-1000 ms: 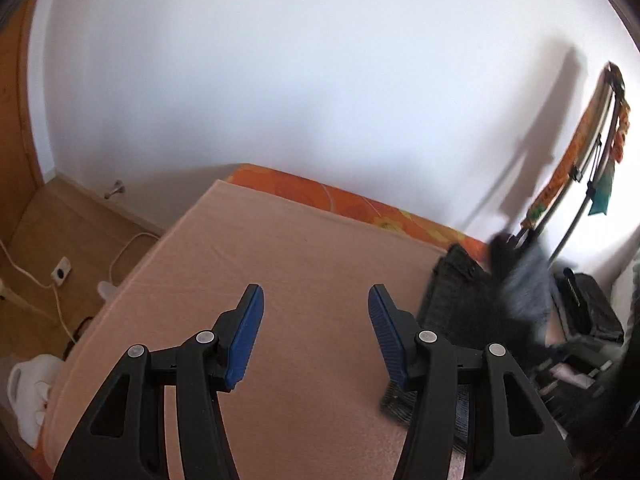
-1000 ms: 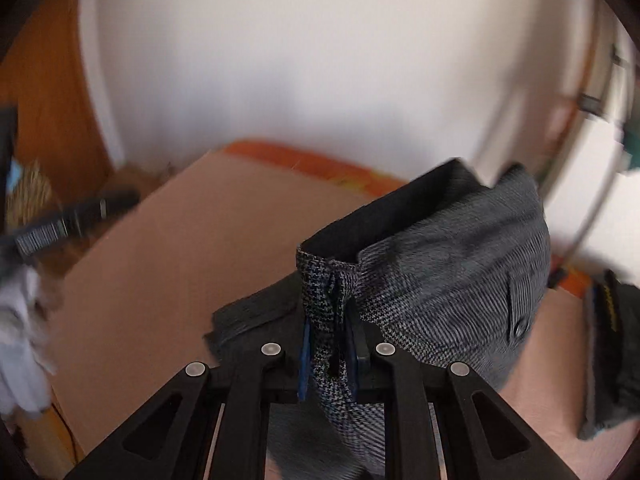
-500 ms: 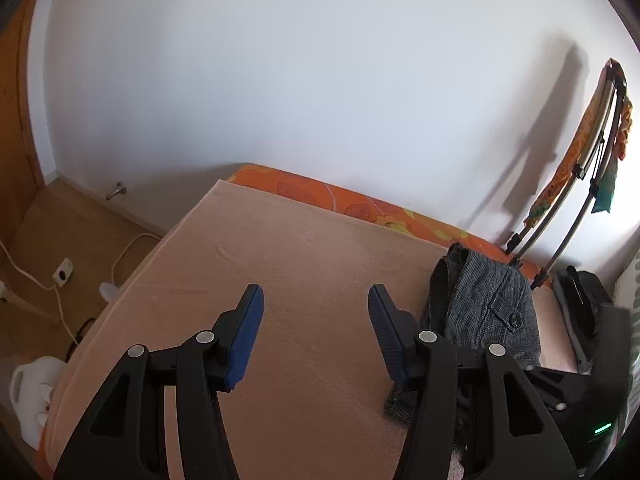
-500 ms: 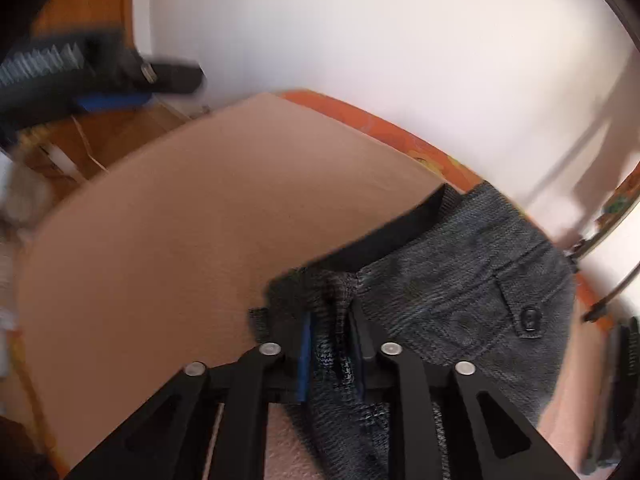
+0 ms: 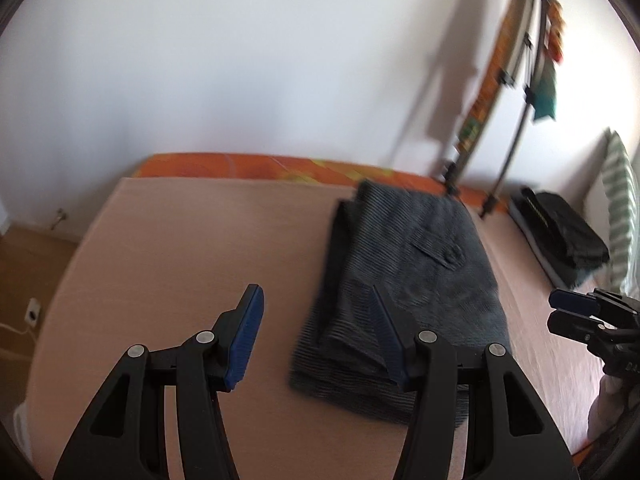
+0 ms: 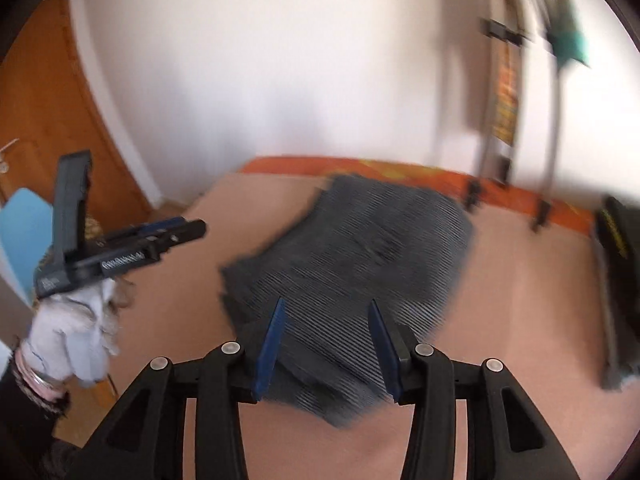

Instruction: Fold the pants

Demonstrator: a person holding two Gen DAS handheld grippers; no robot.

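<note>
Both tongs stand with their blue-padded fingers spread wide and nothing between them: the left tongs hover over the bed's near half, the right tongs above the near edge of the pants. Largest in view is the bed, covered with a smooth peach-pink sheet, a band of orange patterned fabric running along its far edge against the plain white wall. On the bed's right half lie the pants — dark grey, finely ribbed or checked cloth, folded into a thick rectangular stack with a buttoned pocket flap on top. They rest flat, untouched by either tool. Beyond them a metal-tubed rack leans at the wall, hung with orange and teal cloths. A black folded bundle sits at the bed's far right corner, well apart from the pants. In the right wrist view the person's left hand wears a white glove — it grips the black handle of the left tool, with a brown wooden door behind it.
</note>
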